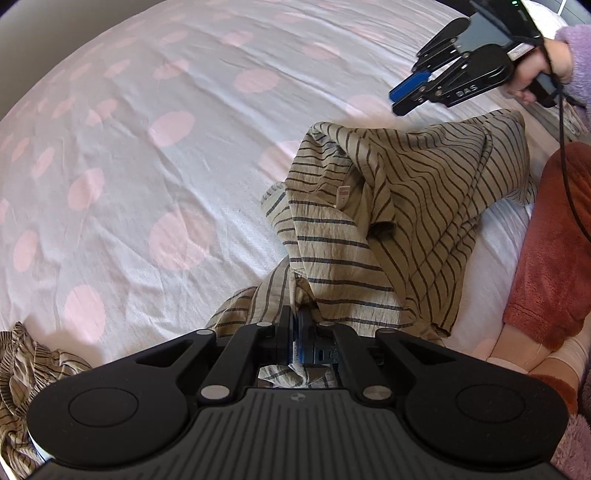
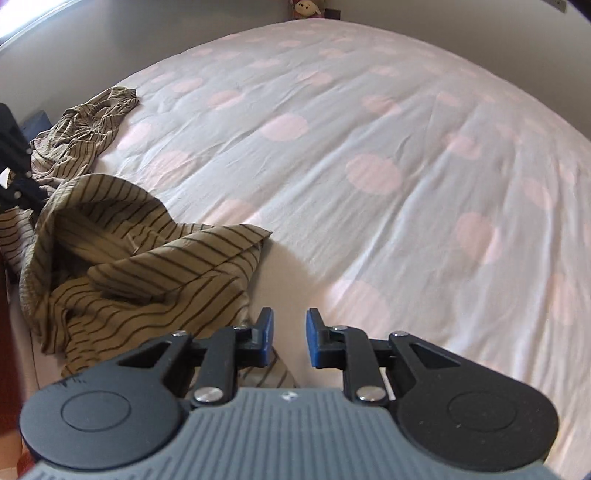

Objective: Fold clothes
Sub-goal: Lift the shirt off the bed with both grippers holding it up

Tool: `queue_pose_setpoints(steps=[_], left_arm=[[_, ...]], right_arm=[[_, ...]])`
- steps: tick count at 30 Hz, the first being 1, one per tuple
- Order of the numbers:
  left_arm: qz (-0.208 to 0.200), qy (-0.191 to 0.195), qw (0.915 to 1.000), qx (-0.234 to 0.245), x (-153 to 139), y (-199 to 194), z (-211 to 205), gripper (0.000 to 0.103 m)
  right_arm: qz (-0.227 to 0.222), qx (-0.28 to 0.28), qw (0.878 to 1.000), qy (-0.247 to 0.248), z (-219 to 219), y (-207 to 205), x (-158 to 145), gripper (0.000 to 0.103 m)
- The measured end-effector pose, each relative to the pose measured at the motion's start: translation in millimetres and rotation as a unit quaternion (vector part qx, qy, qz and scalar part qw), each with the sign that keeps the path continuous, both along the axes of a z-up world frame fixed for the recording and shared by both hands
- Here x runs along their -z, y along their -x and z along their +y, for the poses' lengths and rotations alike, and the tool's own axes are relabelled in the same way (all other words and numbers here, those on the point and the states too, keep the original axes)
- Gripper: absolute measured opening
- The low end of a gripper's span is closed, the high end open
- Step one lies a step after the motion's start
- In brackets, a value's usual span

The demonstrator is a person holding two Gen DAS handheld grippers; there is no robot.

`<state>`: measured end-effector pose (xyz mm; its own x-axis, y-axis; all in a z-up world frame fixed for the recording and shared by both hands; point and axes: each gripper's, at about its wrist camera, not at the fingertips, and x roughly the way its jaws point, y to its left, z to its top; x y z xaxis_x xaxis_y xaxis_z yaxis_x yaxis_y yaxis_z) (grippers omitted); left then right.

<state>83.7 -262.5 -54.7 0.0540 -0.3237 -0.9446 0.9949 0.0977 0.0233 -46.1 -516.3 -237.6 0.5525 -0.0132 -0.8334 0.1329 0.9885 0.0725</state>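
Observation:
A crumpled beige striped garment (image 1: 388, 221) lies on the bed, bunched with folds and a small label showing. My left gripper (image 1: 295, 332) is shut on a fold of its near edge. In the right wrist view the same garment (image 2: 129, 266) sits at the left. My right gripper (image 2: 290, 332) is open with nothing between its blue pads, hovering just right of the cloth's edge. From the left wrist view the right gripper (image 1: 404, 96) hangs above the garment's far side, held by a hand in a lilac sleeve.
The bed sheet (image 1: 147, 147) is white with pink dots and spreads wide to the left and far side. A second striped garment (image 2: 88, 122) lies bunched at the bed's edge. A person's rust-red trouser leg (image 1: 554, 240) is at the right. A plush toy (image 2: 306, 9) sits beyond the bed.

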Motion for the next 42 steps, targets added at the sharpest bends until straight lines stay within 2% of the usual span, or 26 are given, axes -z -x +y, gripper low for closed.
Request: queue_pose_setpoints(steps=[4, 7, 9, 12, 17, 19, 24, 25, 27, 28, 32, 36, 39, 42], left_arm=[[0.009, -0.005, 0.9999, -0.011, 5, -6, 0, 0.001], [0.016, -0.009, 0.9997, -0.019, 9, -10, 0, 0.001], [0.020, -0.011, 0.9995, -0.024, 11, -13, 0, 0.001], [0.023, -0.014, 0.9992, -0.029, 15, -15, 0, 0.001], [0.027, -0.019, 0.9988, -0.035, 20, -17, 0, 0.001], [0.027, -0.019, 0.9988, -0.036, 21, -17, 0, 0.001], [0.026, -0.019, 0.9983, -0.049, 23, -19, 2, 0.001], [0.024, -0.018, 0.9982, -0.053, 23, -20, 3, 0.001], [0.017, -0.014, 0.9979, -0.061, 20, -20, 4, 0.001], [0.011, -0.010, 0.9977, -0.065, 17, -19, 4, 0.001], [-0.016, 0.016, 0.9962, -0.084, -3, -15, 9, 0.000], [-0.051, 0.066, 0.9909, -0.106, -46, -10, 16, 0.000], [-0.088, 0.112, 0.9832, -0.115, -91, -4, 18, 0.000], [-0.143, 0.161, 0.9693, -0.119, -145, 8, 22, 0.000]], right_arm=[[-0.003, -0.034, 0.999, -0.018, 12, -18, 19, 0.024], [-0.002, -0.075, 0.997, -0.015, 34, -19, 24, 0.025], [0.001, -0.094, 0.996, 0.001, 44, -16, 28, 0.030], [0.003, -0.096, 0.995, 0.021, 46, -11, 31, 0.032], [0.003, -0.095, 0.995, 0.021, 36, -12, 34, 0.032], [0.006, -0.106, 0.994, 0.013, 34, -13, 35, 0.031], [0.014, -0.136, 0.990, 0.036, 40, -12, 49, 0.031], [0.013, -0.134, 0.990, 0.035, 40, -11, 49, 0.027], [0.017, -0.137, 0.990, 0.036, 45, -10, 47, 0.003], [0.019, -0.139, 0.989, 0.043, 49, -9, 46, 0.001], [-0.013, -0.109, 0.989, 0.095, 62, 5, 23, 0.001], [-0.068, -0.065, 0.981, 0.169, 69, 25, -30, 0.001], [-0.105, -0.049, 0.964, 0.238, 81, 34, -76, 0.001], [-0.146, -0.038, 0.934, 0.323, 101, 45, -127, 0.001]])
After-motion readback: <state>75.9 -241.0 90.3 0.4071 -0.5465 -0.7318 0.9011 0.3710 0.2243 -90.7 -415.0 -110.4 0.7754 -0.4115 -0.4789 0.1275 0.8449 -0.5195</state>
